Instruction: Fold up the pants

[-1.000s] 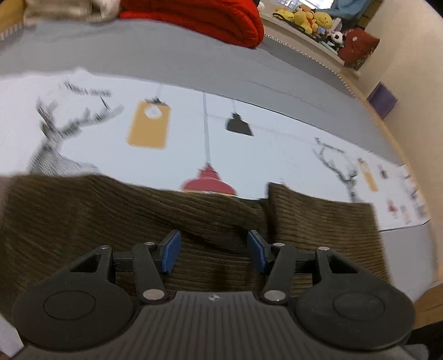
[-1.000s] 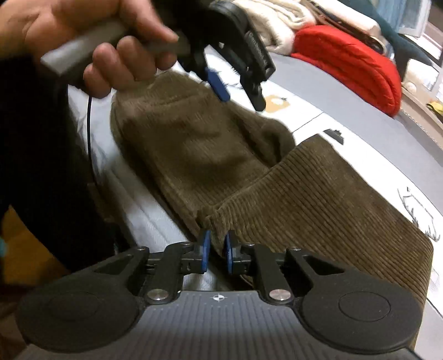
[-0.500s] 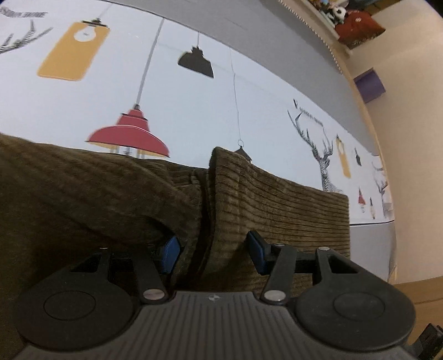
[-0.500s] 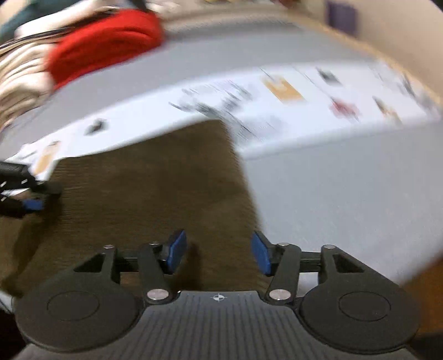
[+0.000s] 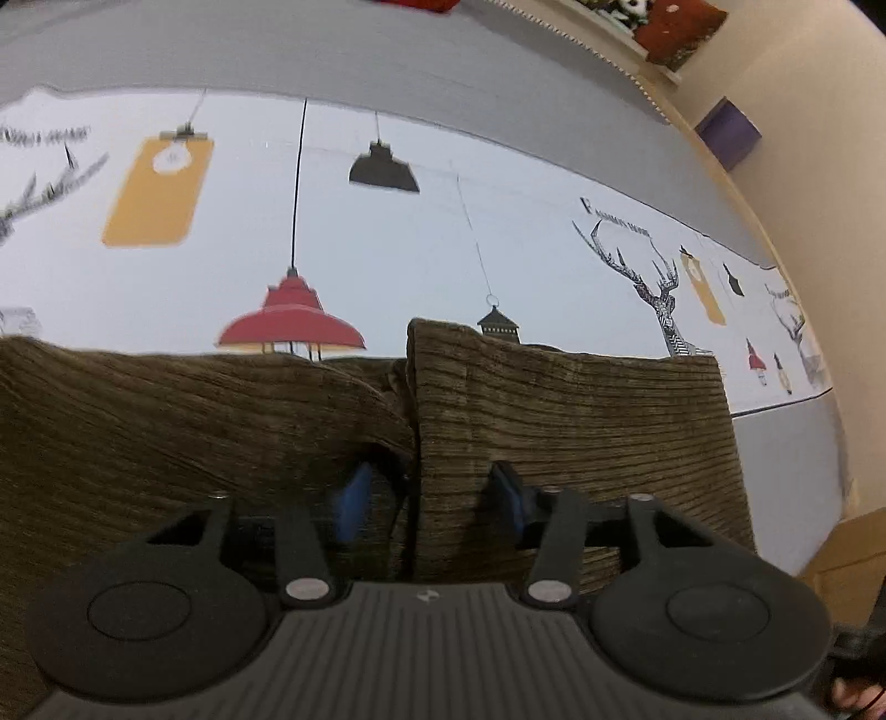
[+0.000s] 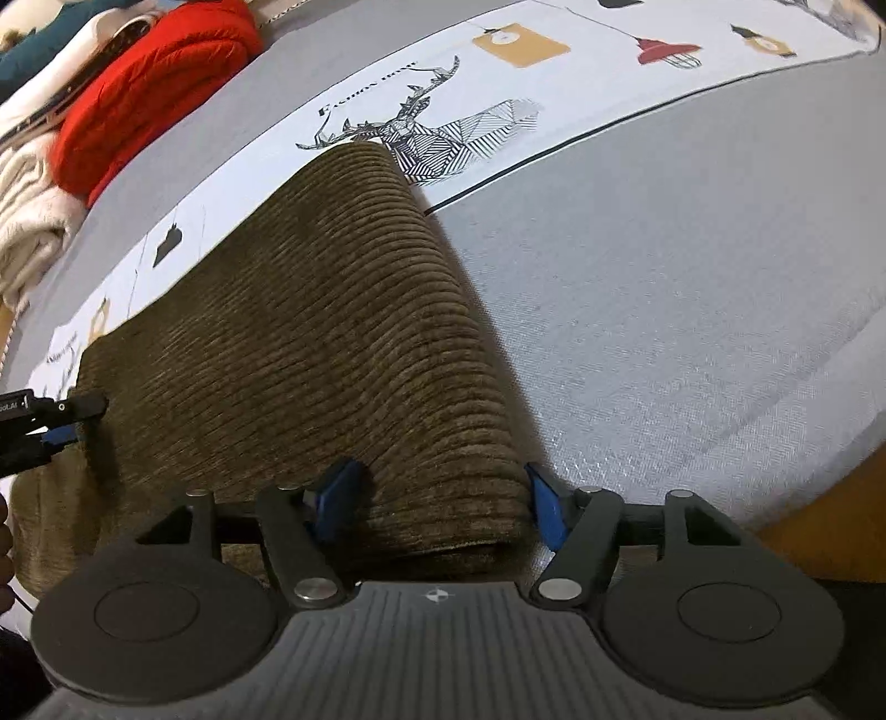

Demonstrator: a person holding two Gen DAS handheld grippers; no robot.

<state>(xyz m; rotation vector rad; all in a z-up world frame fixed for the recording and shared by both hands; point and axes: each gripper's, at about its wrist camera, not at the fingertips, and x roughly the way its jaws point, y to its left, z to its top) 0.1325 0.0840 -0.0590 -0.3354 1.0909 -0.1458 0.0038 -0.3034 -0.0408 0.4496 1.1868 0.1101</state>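
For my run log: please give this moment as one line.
stage: folding pants | left claw: closing over fold edge | right claw: opening, pants end between pads | surface: printed sheet

This is a bedroom in someone's home. A wide bed [image 6: 664,266] with a grey cover fills the room, and over it lies a white printed sheet [image 5: 387,232] with hanging lamps and stag heads. At its far side sits a heap of clothing: a red padded jacket [image 6: 149,83] and cream knitwear [image 6: 27,221]. A ledge by the beige wall holds soft toys [image 5: 620,8] and a red cushion [image 5: 678,25], with a purple box [image 5: 728,132] nearby.
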